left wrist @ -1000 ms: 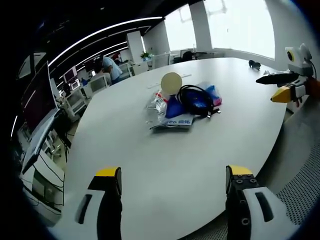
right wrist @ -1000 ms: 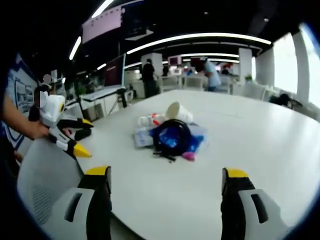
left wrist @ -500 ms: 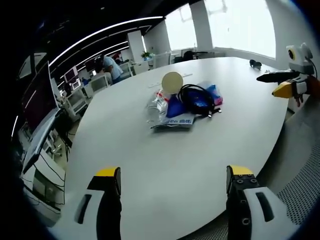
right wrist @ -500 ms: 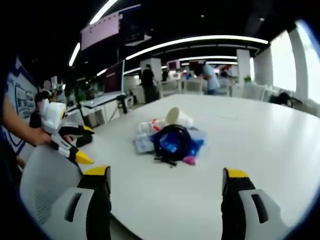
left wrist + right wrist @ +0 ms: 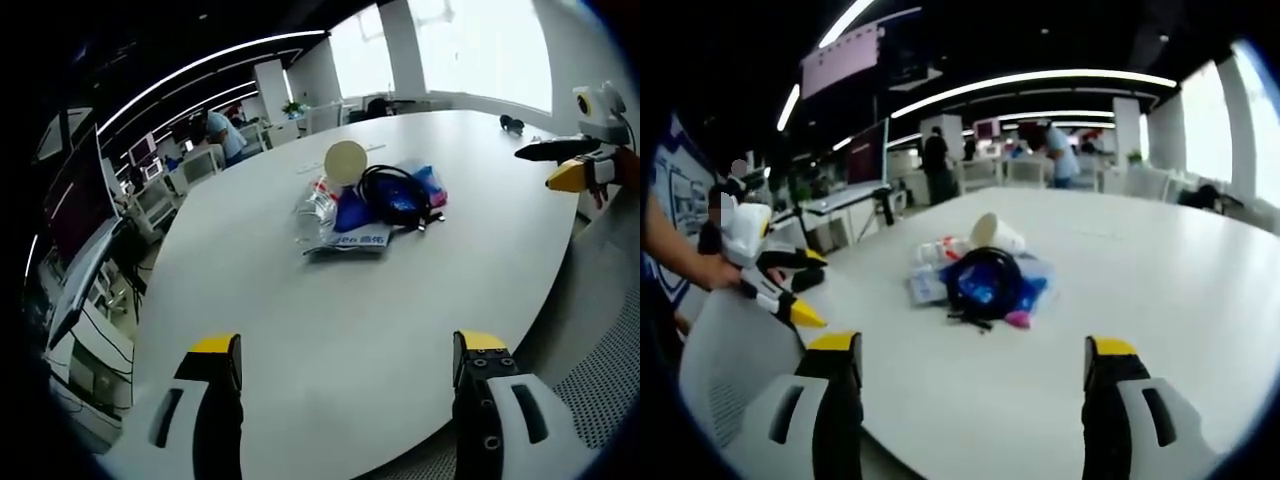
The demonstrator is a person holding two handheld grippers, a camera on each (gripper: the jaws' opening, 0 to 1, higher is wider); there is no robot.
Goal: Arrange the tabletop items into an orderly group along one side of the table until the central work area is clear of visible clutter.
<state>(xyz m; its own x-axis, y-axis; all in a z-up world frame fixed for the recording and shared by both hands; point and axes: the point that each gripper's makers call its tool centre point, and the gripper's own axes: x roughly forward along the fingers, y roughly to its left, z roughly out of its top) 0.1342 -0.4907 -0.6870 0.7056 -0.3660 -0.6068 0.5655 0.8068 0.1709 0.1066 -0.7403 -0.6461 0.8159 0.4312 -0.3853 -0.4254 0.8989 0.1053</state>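
Observation:
A heap of items lies mid-table: a paper cup on its side, a clear plastic bottle, a coiled black cable on blue packets. My left gripper hangs open over the near table edge, well short of the heap; it also appears at the left of the right gripper view. My right gripper is open too, near its side of the table, and appears at the right of the left gripper view.
The white oval table has wide bare surface around the heap. A small dark object sits at its far edge. A grey mesh chair stands beside the table. People stand at desks in the background.
Almost nothing; the views drift slightly and the right gripper shifts a little in the left gripper view. The heap stays put.

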